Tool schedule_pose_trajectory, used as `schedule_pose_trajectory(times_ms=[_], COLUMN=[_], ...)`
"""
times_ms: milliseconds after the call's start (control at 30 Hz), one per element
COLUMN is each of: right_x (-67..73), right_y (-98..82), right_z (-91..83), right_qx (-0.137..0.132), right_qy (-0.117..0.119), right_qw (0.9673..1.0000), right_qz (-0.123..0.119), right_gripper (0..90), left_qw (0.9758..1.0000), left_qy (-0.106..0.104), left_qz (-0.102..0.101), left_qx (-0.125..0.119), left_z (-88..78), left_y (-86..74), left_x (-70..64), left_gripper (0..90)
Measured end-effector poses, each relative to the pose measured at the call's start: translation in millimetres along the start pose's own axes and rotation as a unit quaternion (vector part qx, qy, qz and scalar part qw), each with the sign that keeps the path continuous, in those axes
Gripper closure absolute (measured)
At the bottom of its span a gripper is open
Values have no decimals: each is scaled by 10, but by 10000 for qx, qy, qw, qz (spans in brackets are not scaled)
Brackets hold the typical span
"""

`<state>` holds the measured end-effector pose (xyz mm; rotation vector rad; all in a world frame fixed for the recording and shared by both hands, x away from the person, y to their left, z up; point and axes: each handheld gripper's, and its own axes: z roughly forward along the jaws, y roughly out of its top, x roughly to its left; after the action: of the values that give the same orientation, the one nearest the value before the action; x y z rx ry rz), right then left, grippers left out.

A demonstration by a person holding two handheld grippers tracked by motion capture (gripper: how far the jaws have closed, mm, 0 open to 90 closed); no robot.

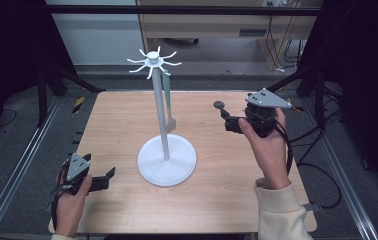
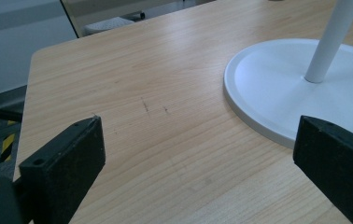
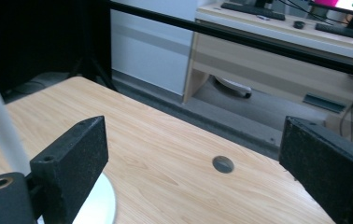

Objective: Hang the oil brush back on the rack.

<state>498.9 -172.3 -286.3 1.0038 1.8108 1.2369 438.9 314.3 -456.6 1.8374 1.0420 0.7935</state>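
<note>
The white stand sits mid-table with what looks like a utensil hanging from a top hook. The right gripper, jaws wide and empty, hovers near the far right edge; the left gripper, also wide, waits near the front left corner. No legible writing.

stand: white
hanging utensil: pale green and grey
table: light wood grain
gripper jaws: black
floor tape: yellow-black stripes
</note>
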Motion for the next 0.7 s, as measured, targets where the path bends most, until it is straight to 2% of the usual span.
schedule_pose_trajectory(times_ms=[133, 233, 367, 533, 700], right_x=[-93, -154, -247, -353, -443], right_y=[-72, -142, -278, -480, -631], right_z=[25, 52, 95, 170, 233], right_qx=[87, 174, 283, 528, 681], right_qy=[-28, -66, -144, -228, -282], right_qw=[9999, 9997, 9991, 9977, 9963], right_qz=[87, 160, 271, 364, 440], right_gripper=[87, 87, 88, 88, 88], left_qw=[9999, 9999, 9995, 9992, 9992], left_qy=[-12, -15, 128, 219, 193], left_qz=[-73, -18, -9, -146, -101], left_qx=[114, 130, 297, 312, 328], left_z=[27, 40, 39, 19, 34], left_y=[-16, -7, -27, -44, -41], left_x=[1, -29, -6, 40, 21], left_gripper=[19, 20, 23, 27, 28])
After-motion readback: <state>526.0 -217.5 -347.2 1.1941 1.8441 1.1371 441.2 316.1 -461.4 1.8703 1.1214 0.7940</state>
